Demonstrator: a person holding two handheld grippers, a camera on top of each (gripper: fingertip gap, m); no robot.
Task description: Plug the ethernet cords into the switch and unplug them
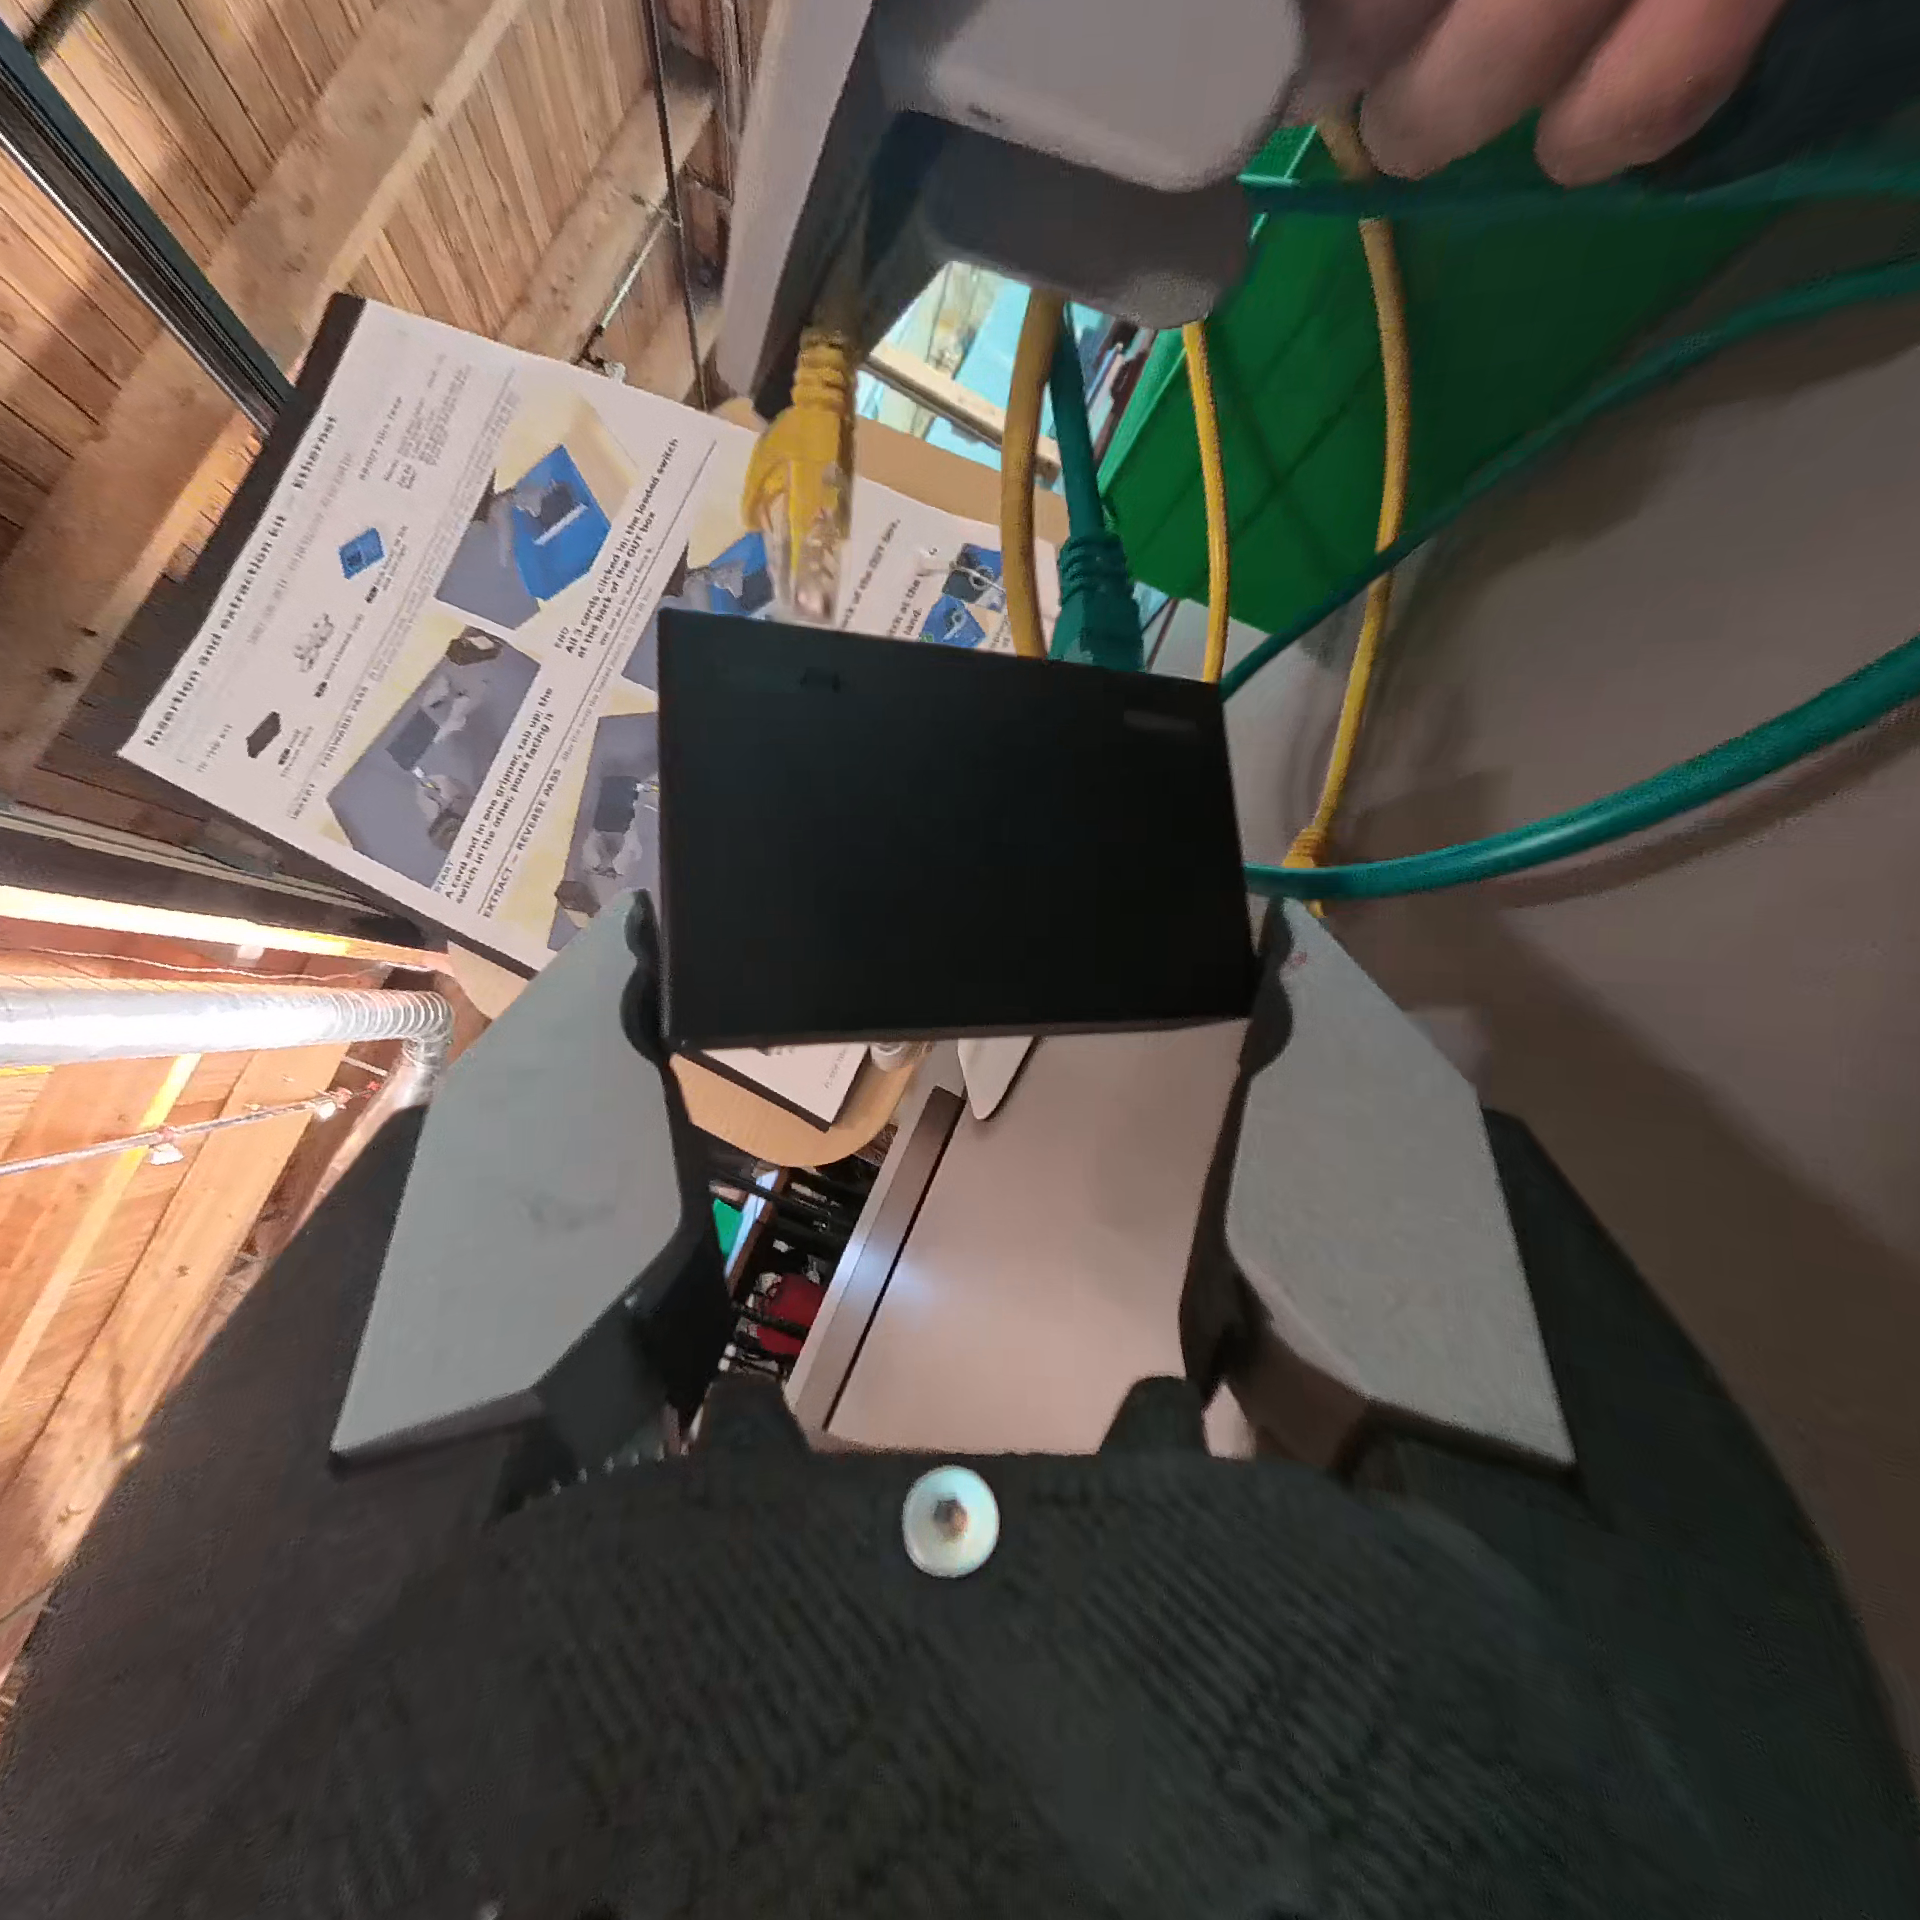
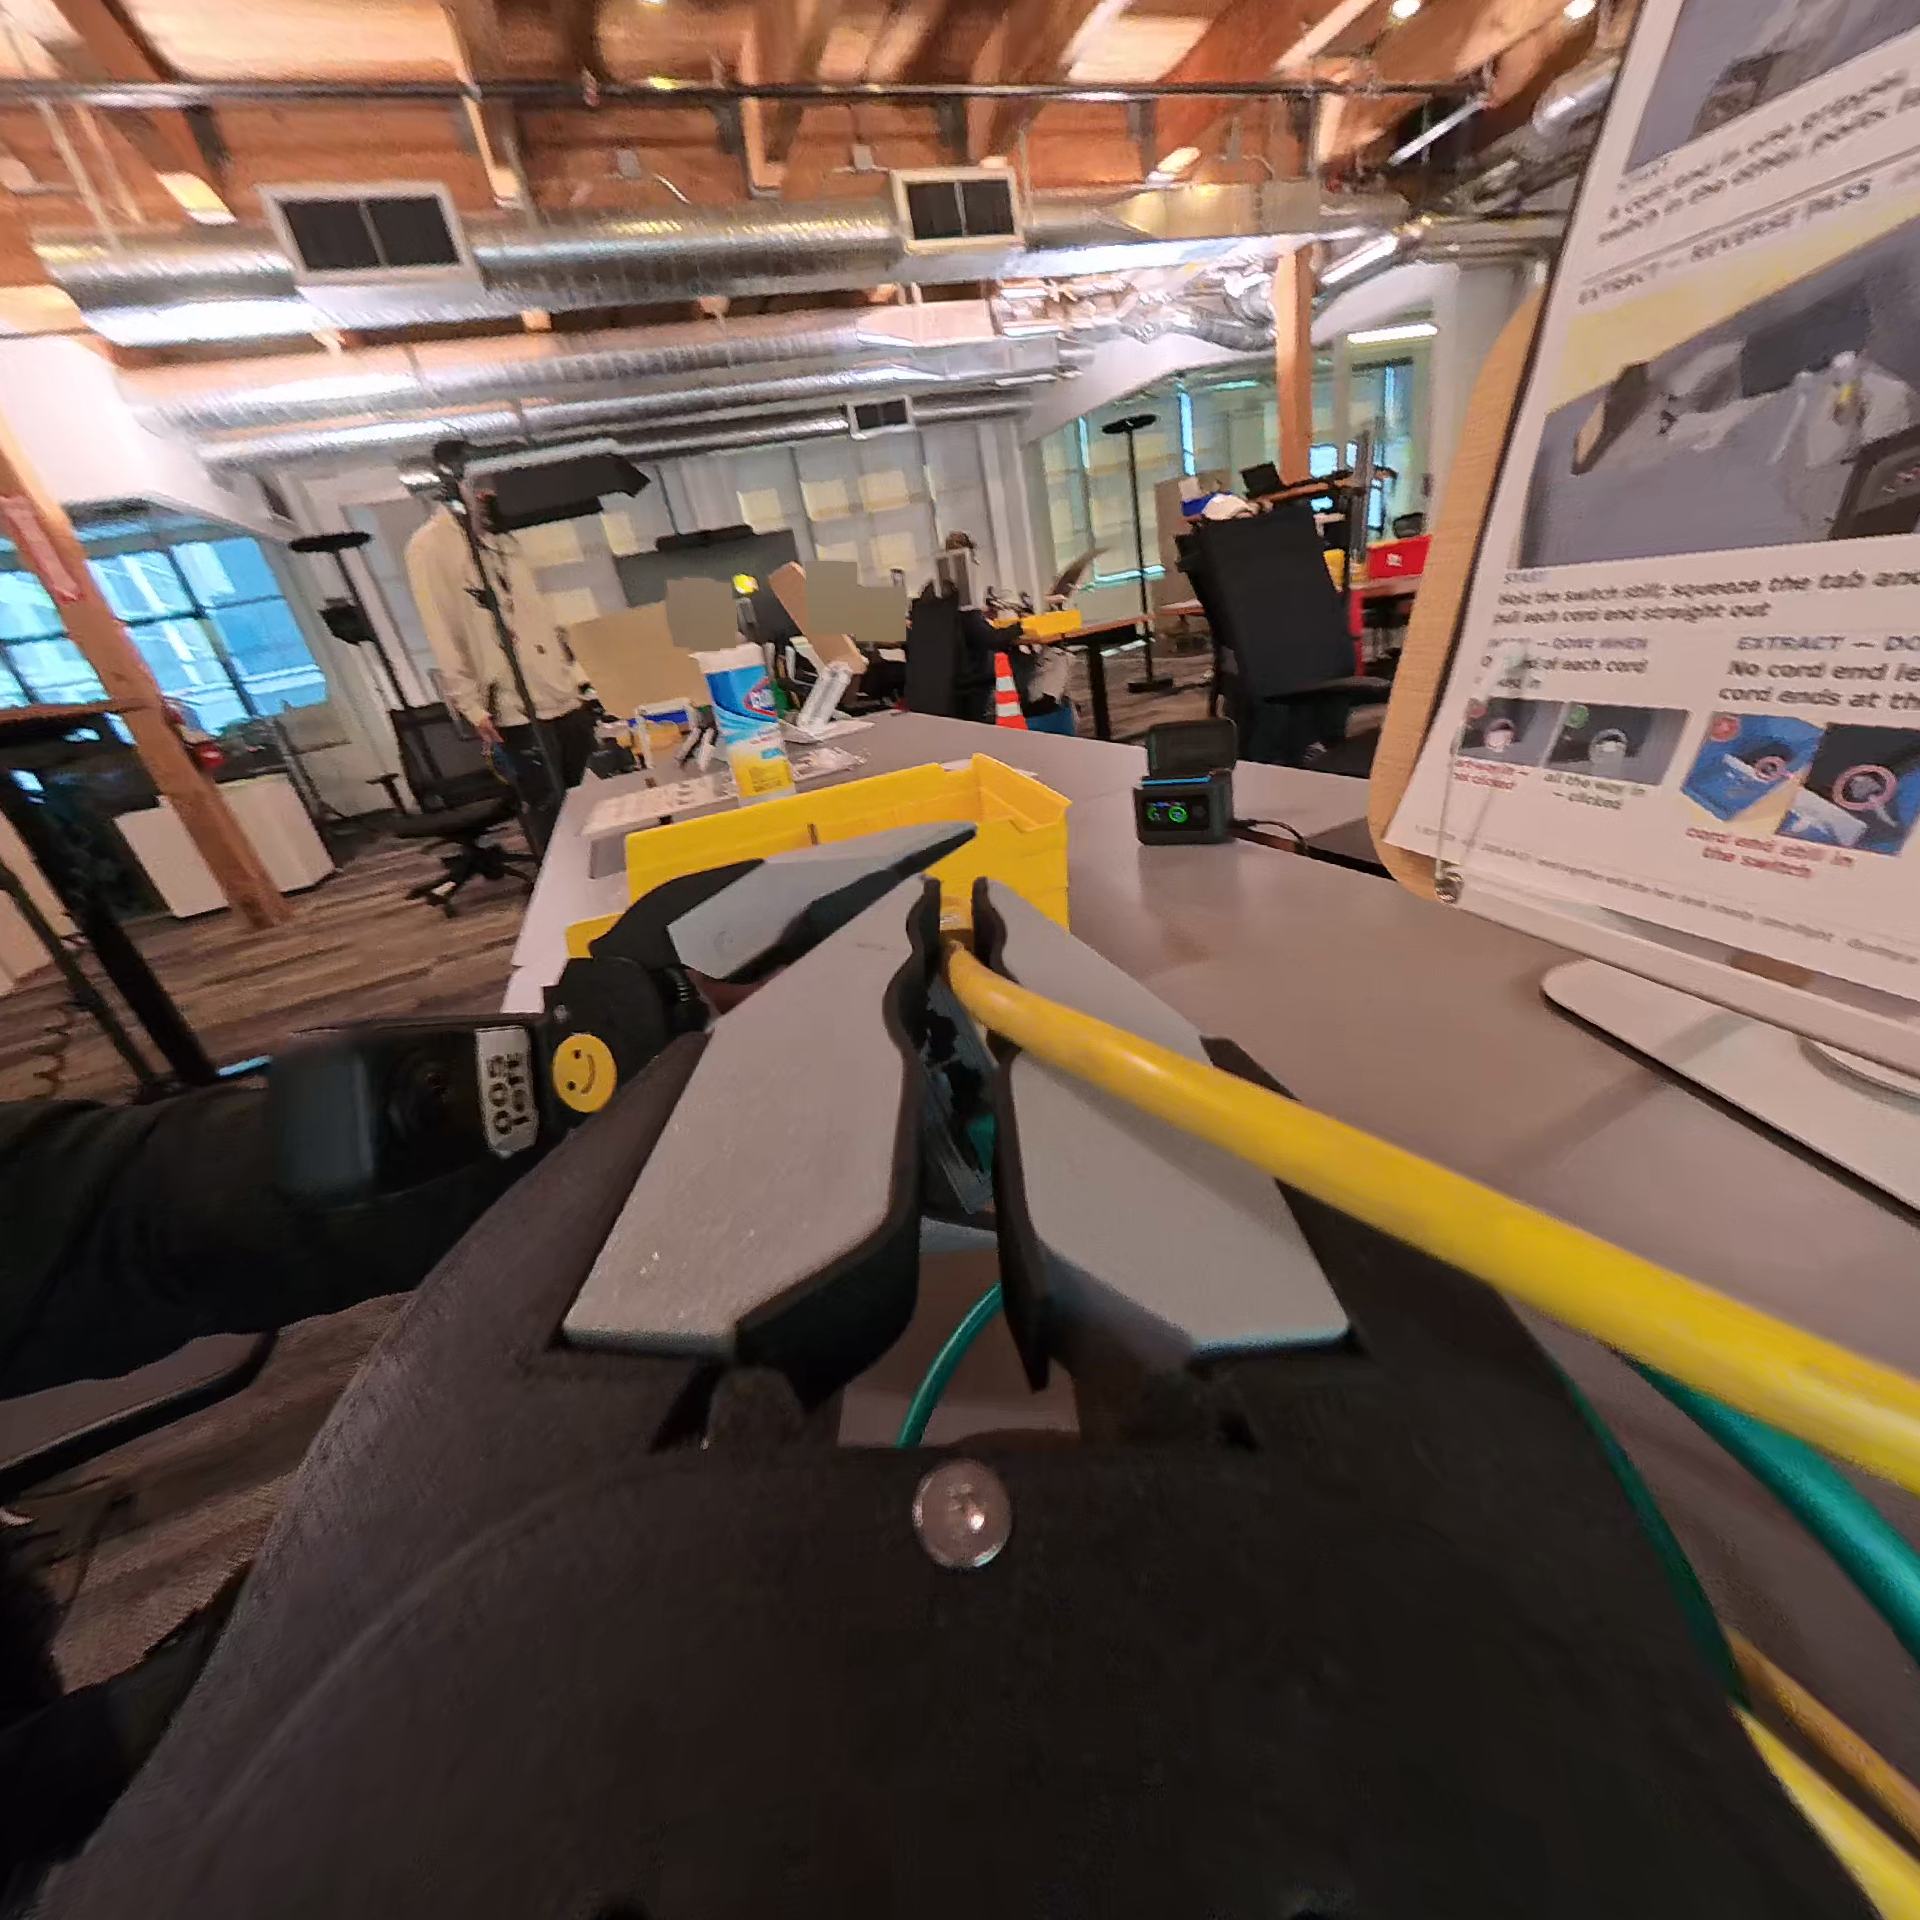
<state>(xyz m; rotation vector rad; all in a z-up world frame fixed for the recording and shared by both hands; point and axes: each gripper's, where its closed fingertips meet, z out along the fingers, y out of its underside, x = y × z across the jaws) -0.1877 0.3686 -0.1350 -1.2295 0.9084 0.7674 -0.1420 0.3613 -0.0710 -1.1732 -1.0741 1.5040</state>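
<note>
My left gripper [image 1: 956, 951] is shut on the black switch [image 1: 935, 821], gripping its two sides and holding it in the air. A green cord's plug [image 1: 1096, 603] sits in the switch's far edge. My right gripper [image 2: 956, 904] is shut on a yellow cord [image 2: 1299, 1174] near its plug. In the left wrist view that yellow plug [image 1: 810, 499] hangs from the right gripper's fingers [image 1: 1081, 229], its clear tip right at the switch's far edge; I cannot tell whether it is in a port. The left gripper's finger [image 2: 821, 904] shows beside mine in the right wrist view.
A green bin [image 1: 1351, 364] with more yellow and green cords [image 1: 1558, 821] lies beyond the switch. An instruction sheet [image 1: 416, 623] stands on a stand [image 2: 1714, 520]. A yellow bin [image 2: 883, 821], a wipes canister [image 2: 748, 727] and a small black device [image 2: 1184, 790] sit on the grey table [image 2: 1351, 987]. A hand [image 1: 1558, 83] holds the right gripper. My right fingertips sit around 8 centimeters from my left ones.
</note>
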